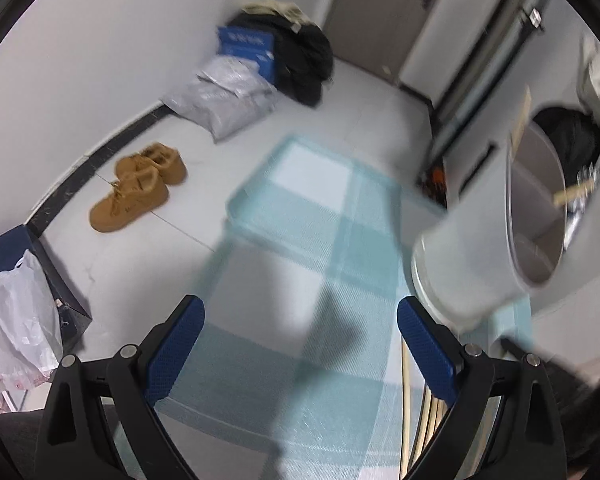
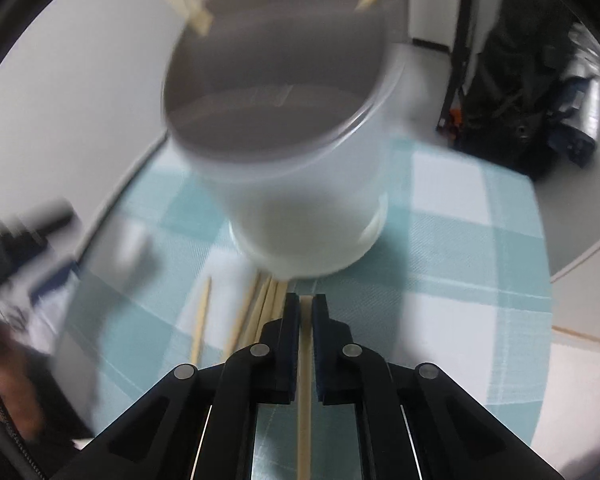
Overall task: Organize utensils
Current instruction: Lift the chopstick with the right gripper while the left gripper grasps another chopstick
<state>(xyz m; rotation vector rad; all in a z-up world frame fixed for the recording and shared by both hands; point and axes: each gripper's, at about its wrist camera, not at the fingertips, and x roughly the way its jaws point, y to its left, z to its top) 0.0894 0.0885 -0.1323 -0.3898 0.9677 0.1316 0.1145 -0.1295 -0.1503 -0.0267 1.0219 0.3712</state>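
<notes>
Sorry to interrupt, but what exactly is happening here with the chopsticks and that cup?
A person with a gripper in each hand is sorting chopsticks into a white cup on a blue checked cloth. The right gripper is shut on one chopstick, just in front of the cup. More loose chopsticks lie on the cloth beside it, and two already stand in the cup. The left gripper is open and holds nothing.

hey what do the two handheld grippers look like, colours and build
Both match. The left gripper has black plastic linkage arms with round silver pivot pins and textured blue pads on its fingers. The right gripper has the same black frame, silver pins and dark blue pads. No cables or markings show on either, and no sleeve is clearly visible.
</notes>
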